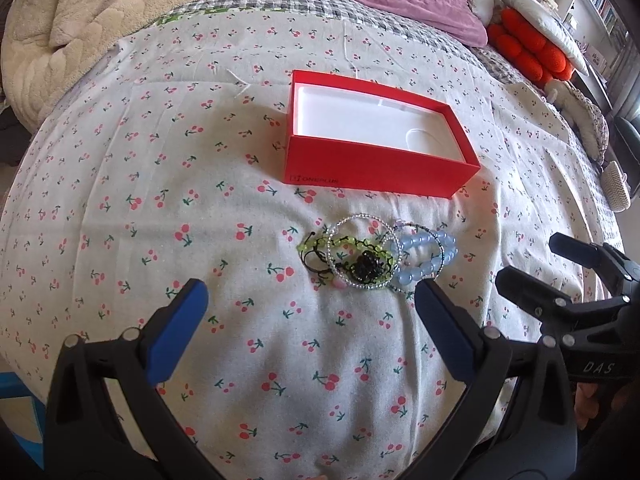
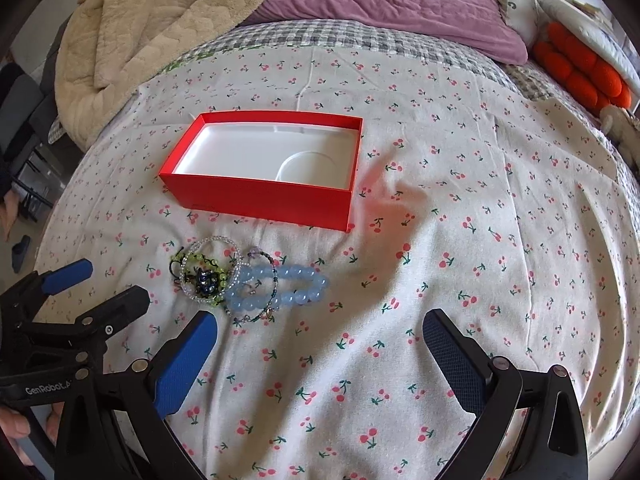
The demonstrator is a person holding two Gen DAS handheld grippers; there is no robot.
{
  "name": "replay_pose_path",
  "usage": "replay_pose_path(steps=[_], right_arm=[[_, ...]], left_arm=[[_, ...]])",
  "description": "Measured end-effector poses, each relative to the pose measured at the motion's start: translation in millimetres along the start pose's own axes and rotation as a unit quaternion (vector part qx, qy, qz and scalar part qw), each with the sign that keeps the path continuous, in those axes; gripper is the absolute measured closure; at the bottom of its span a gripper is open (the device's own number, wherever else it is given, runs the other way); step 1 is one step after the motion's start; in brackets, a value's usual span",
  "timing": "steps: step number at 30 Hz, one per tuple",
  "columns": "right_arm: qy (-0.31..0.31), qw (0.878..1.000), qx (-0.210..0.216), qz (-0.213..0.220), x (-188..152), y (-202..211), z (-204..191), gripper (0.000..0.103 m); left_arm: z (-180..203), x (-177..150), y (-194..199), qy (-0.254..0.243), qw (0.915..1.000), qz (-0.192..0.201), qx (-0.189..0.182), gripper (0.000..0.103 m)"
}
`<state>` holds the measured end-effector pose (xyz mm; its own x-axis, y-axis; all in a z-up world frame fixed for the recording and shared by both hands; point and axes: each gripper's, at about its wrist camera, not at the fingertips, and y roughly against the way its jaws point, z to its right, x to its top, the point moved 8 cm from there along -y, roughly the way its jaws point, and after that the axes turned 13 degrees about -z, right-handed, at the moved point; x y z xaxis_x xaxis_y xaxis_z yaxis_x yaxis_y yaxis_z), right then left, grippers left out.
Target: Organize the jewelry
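A red box (image 1: 372,168) stood open on the cherry-print sheet (image 1: 160,208) of a bed, its white inner tray (image 2: 256,156) holding nothing that could be seen. Just in front of the box, nearer to the cameras, a small heap of bracelets (image 1: 376,258) lay on the sheet — a pale blue bead bracelet (image 2: 280,290) on the right side of the heap, a clear bead bracelet (image 1: 352,248) forming a ring in the middle, a green bead bracelet (image 1: 344,245) on black cord, and a dark beaded piece (image 2: 206,278) lying inside the clear ring. The pieces overlapped each other, and none of them was in the box. The left gripper (image 1: 310,300) hung low over the sheet with its blue-padded fingers (image 1: 176,332) spread wide apart and nothing between them; its right finger tip was just beside the near edge of the heap, close to the blue beads. The right gripper (image 2: 320,330) was also spread wide and held nothing — its left finger tip was near the heap, and the rest of it was over bare sheet to the right. Beyond the box, a beige blanket (image 2: 136,40) and a purple quilt (image 2: 392,0) lay at the far end of the bed, and an orange cushion (image 1: 524,52) sat at the far right.
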<state>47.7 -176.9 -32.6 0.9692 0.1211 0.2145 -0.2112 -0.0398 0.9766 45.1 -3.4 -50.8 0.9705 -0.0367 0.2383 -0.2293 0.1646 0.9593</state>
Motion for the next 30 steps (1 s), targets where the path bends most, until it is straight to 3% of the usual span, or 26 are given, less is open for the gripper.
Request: replay_pose_path(steps=[10,30], right_arm=[[-0.002,1.0,-0.003,0.005,-2.5,0.3,6.0,0.0],[0.007,1.0,-0.003,0.002,-2.6,0.1,1.8,0.0]], left_arm=[[-10.8,1.2,-0.2,0.016,0.9993,0.003,0.035,0.001],[-10.5,2.6,-0.3,0.018,0.9986,0.011,0.049,0.001]])
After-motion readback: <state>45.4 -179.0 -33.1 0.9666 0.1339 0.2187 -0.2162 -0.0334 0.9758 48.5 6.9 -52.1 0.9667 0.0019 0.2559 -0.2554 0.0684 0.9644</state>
